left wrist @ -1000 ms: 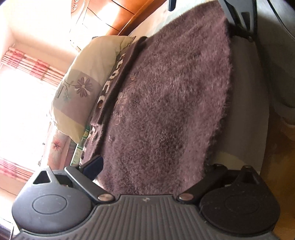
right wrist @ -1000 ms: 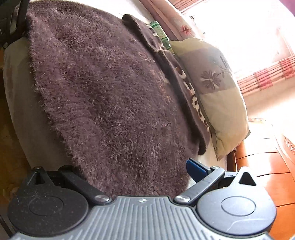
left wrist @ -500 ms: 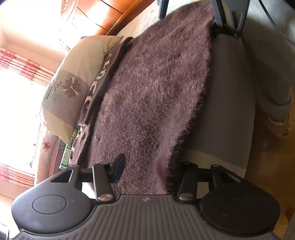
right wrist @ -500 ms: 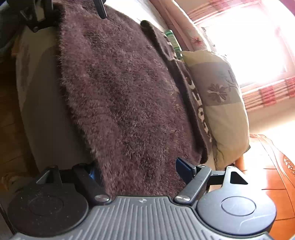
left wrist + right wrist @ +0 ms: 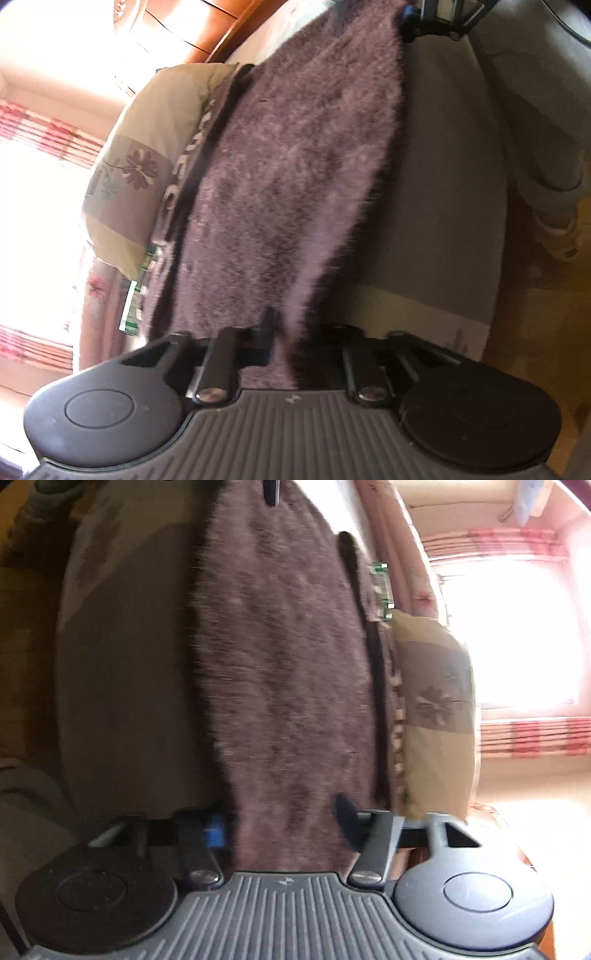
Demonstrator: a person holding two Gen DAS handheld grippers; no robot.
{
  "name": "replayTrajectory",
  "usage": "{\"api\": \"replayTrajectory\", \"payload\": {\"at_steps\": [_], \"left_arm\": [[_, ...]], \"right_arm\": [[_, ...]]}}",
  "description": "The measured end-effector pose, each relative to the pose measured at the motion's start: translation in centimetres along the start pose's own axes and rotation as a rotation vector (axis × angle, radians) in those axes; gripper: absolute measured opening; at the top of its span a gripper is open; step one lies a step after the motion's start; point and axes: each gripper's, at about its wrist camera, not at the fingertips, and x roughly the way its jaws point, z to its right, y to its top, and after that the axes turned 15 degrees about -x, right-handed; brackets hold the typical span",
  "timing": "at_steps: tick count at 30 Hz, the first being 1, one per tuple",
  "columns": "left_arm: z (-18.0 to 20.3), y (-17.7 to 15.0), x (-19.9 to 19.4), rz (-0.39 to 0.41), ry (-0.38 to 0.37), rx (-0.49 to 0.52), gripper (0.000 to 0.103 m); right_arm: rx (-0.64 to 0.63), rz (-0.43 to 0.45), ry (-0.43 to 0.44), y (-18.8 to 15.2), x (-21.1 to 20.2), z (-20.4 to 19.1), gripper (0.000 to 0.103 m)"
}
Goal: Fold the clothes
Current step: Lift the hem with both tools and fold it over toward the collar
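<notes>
**Both grippers at opposite edges of the fuzzy garment**

Fuzzy purple-brown garment (image 5: 295, 177) lies spread flat on a grey-covered bed (image 5: 443, 206). In the left wrist view it runs from 6 o'clock up to 12 o'clock.

Left gripper (image 5: 291, 343): jaws drawn together, pinching the near edge of the garment at 6 o'clock. One dark finger (image 5: 267, 336) stands pressed into the pile; the other is hidden behind the fabric.

Right gripper (image 5: 284, 823): jaws have just been closing, now narrow, with the garment's near edge between them. The blue pad (image 5: 214, 830) at 7 o'clock sits at the fabric's border, the dark finger at 5 o'clock lies on the pile. Frame blurred; a firm clamp cannot be confirmed.

Floral pillow (image 5: 144, 162) lies at 9 o'clock in the left view, just beside the garment's far side. Bright window (image 5: 517, 635) at 2 o'clock in the right view. A person's trouser leg (image 5: 543, 147) stands at 3 o'clock beside the bed.
</notes>
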Motion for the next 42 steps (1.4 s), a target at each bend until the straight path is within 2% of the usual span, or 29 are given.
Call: {"api": "replayTrajectory", "payload": {"at_steps": [1, 7, 15, 18, 25, 34, 42], "left_arm": [[0.1, 0.0, 0.0, 0.000, 0.006, 0.001, 0.007], [-0.6, 0.3, -0.3, -0.002, -0.002, -0.018, 0.007], [-3.9, 1.5, -0.7, 0.053, 0.037, 0.002, 0.007], [-5.8, 2.5, -0.4, 0.076, 0.073, -0.005, 0.007], [-10.3, 4.7, 1.8, 0.112, 0.126, -0.025, 0.007], [-15.2, 7.1, 6.8, 0.122, 0.159, -0.065, 0.008], [-19.2, 8.8, 12.1, 0.121, 0.207, -0.116, 0.008]], "right_arm": [[0.008, 0.004, 0.014, 0.0, 0.0, -0.1, 0.009], [0.054, -0.006, 0.042, 0.1, -0.1, 0.5, 0.008], [0.101, -0.023, -0.059, -0.8, -0.7, 4.0, 0.008], [0.127, -0.024, -0.095, -1.1, -0.1, 6.0, 0.008], [0.205, -0.029, -0.183, -2.1, 1.6, 10.0, 0.008], [0.263, -0.036, -0.257, -3.0, 6.9, 14.4, 0.008], [0.307, -0.035, -0.329, -3.4, 13.7, 18.7, 0.008]]}}
